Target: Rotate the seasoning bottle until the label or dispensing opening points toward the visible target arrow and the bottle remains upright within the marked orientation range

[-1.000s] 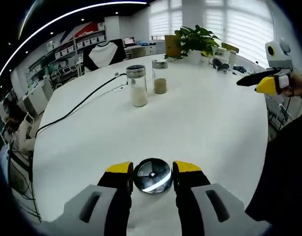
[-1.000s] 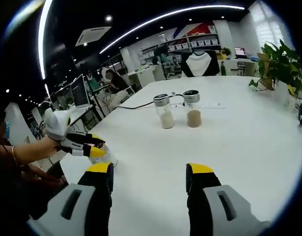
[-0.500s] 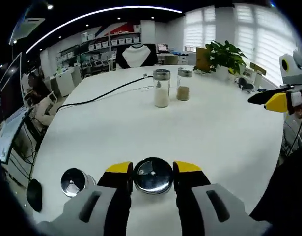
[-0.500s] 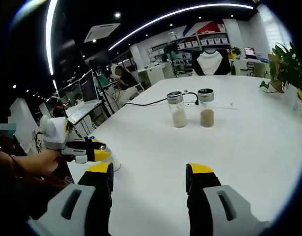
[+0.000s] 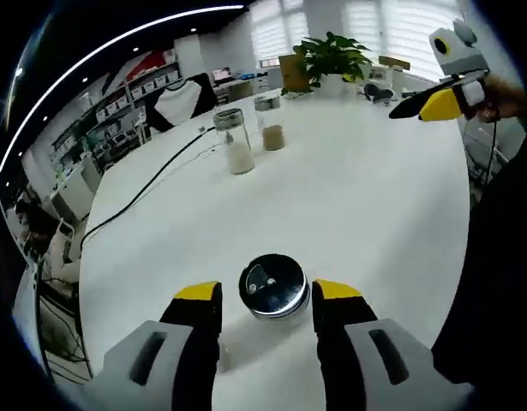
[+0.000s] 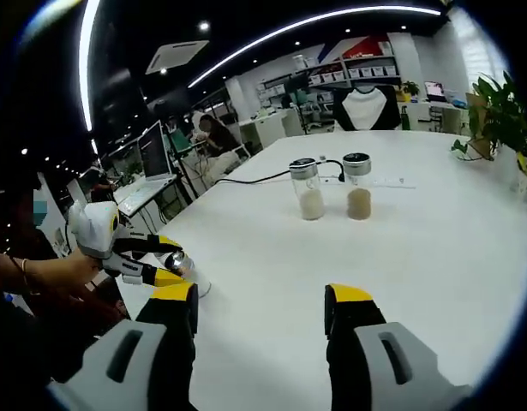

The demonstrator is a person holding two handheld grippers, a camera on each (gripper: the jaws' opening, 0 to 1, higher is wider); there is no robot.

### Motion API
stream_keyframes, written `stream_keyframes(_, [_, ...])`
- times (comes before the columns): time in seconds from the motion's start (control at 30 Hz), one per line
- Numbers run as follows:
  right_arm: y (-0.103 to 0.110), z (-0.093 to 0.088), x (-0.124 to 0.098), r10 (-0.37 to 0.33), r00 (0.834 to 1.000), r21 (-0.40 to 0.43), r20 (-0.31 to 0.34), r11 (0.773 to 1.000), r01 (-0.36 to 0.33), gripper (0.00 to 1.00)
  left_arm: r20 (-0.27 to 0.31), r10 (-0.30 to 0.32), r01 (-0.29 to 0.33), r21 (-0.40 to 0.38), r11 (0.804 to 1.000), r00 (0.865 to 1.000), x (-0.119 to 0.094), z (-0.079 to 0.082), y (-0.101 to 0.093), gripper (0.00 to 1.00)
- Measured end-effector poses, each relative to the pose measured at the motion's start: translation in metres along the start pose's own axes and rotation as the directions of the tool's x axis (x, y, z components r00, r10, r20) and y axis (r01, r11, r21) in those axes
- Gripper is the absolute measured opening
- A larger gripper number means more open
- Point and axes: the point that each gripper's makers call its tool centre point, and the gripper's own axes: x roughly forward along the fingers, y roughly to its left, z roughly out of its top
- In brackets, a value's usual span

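Between the yellow-tipped jaws of the left tongs [image 5: 266,291], close to the near edge of the white tabletop [image 5: 357,197], stands the seasoning bottle [image 5: 274,286], upright and seen from above, its shiny metal cap showing a small dispensing hole. The jaws sit spread to either side of the cap with a narrow gap on each side, so they flank the bottle without pinching it. From the right gripper view the same left tongs [image 6: 164,259] appear at the left, held by a person's hand [image 6: 62,276], jaws parted around the bottle's cap [image 6: 178,262]. Farther across the tabletop two glass jars with metal lids stand just beside each other: one holding white powder [image 5: 233,141], the other brown powder [image 5: 269,123]. A black cable [image 5: 143,184] runs across the tabletop towards them. A potted plant [image 5: 330,60] stands at the far edge. The right tongs [image 6: 261,298] are spread wide over bare tabletop, holding nothing.
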Motion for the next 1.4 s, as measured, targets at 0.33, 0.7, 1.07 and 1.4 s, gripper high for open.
stream_keyframes(0.33, [-0.003, 0.006, -0.003, -0.015, 0.999, 0.053, 0.040, 0.999, 0.013, 0.59, -0.118, -0.229, 0.252, 0.260, 0.932, 0.966, -0.003, 0.009, -0.014, 0.42])
stream_keyframes(0.7, [-0.006, 0.003, -0.010, -0.042, 0.998, 0.072, 0.049, 0.997, 0.038, 0.59, -0.229, -0.378, 0.441, 0.455, 0.773, 0.897, -0.002, 0.013, -0.029, 0.35])
stream_keyframes(1.07, [-0.008, 0.002, -0.010, -0.051, 0.997, 0.080, 0.052, 0.996, 0.047, 0.58, -0.144, -0.311, 0.336, 0.211, 0.918, 0.940, -0.002, 0.020, -0.031, 0.34])
stream_keyframes(1.4, [-0.007, 0.003, -0.007, -0.045, 0.998, 0.073, 0.049, 0.996, 0.042, 0.56, -0.057, -0.021, 0.011, -0.171, 0.985, 0.998, -0.001, 0.019, -0.019, 0.34])
